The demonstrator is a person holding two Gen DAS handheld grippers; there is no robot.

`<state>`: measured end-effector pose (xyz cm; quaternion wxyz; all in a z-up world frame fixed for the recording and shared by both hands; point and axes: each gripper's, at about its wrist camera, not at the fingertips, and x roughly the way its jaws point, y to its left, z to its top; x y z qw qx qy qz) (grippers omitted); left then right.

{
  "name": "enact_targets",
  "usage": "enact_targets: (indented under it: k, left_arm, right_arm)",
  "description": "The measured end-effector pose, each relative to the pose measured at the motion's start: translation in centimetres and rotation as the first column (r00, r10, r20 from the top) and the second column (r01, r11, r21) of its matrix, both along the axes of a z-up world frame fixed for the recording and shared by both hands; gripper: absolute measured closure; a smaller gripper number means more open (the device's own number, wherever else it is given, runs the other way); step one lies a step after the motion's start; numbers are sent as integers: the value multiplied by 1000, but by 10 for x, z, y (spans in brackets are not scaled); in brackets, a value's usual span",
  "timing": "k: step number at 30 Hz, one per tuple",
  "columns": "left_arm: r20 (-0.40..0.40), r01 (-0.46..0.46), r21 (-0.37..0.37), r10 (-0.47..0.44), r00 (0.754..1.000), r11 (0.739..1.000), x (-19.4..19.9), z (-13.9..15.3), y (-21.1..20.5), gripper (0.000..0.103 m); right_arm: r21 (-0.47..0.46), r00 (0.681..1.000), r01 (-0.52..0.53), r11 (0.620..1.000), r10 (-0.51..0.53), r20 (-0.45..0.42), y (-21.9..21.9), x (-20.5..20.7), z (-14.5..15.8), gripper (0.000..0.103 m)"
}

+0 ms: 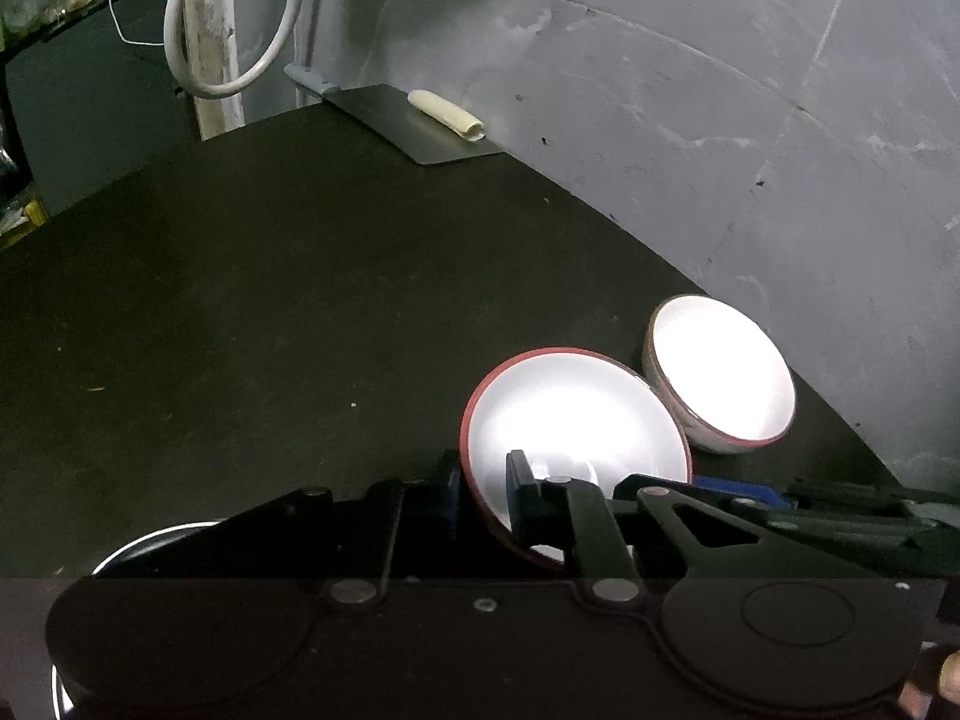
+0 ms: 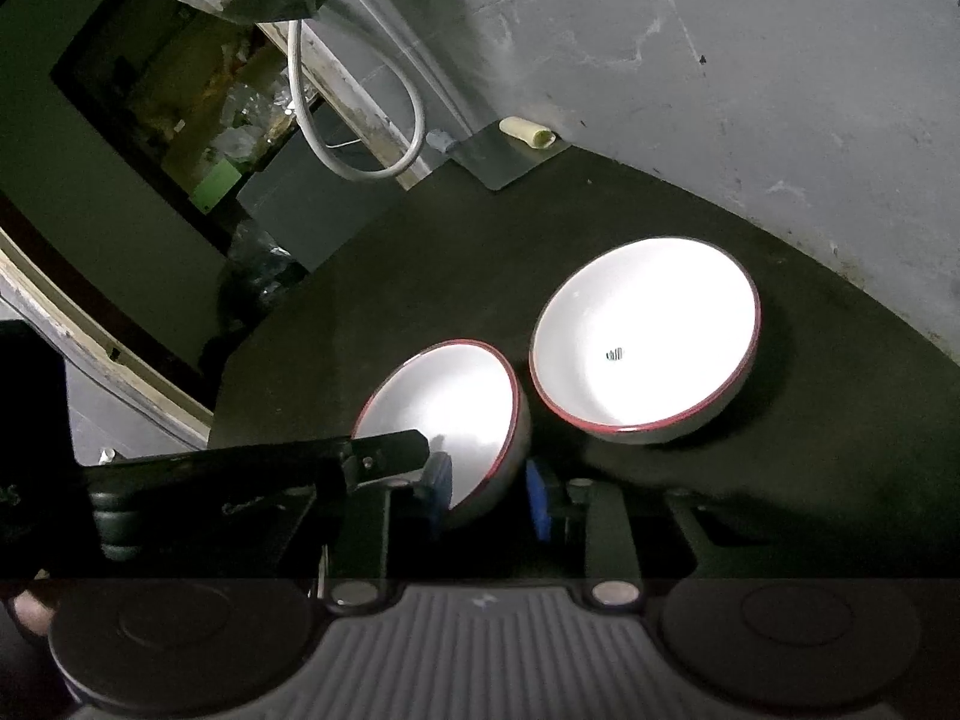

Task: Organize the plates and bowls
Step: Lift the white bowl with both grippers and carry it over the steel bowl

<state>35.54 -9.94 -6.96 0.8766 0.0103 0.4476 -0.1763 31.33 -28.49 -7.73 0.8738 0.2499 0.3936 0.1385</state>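
Note:
Two white bowls with red rims are on the black table. In the left wrist view my left gripper point(image 1: 486, 498) is shut on the rim of the nearer bowl point(image 1: 576, 420), which is tilted; one finger is inside it, one outside. The second bowl point(image 1: 720, 372) stands behind it by the wall. In the right wrist view my right gripper point(image 2: 489, 495) is shut on the same tilted bowl point(image 2: 450, 414) at its near rim, and the left gripper's finger point(image 2: 384, 450) reaches in from the left. The second bowl point(image 2: 648, 336) stands upright to the right.
A metal plate point(image 1: 414, 120) with a rolled paper point(image 1: 447, 114) lies at the table's far edge by the grey wall point(image 1: 720, 120). A white cable loop point(image 1: 234, 30) hangs at the back. A shiny round rim point(image 1: 150, 546) shows at the lower left.

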Motion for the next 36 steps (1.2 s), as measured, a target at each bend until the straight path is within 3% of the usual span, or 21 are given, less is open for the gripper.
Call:
enact_targets:
  k: [17, 28, 36]
  left_arm:
    - [88, 50, -17, -48, 995, 999, -50, 42, 7, 87]
    - [144, 58, -32, -52, 988, 998, -131, 73, 20, 87]
    - [103, 39, -35, -35, 994, 999, -186, 76, 36, 87]
  right_arm:
    - [-26, 997, 20, 999, -18, 72, 3, -46, 40, 74]
    - [-70, 992, 17, 997, -8, 123, 19, -121, 75, 74]
    - [-104, 991, -23, 994, 36, 128, 37, -174, 86, 74]
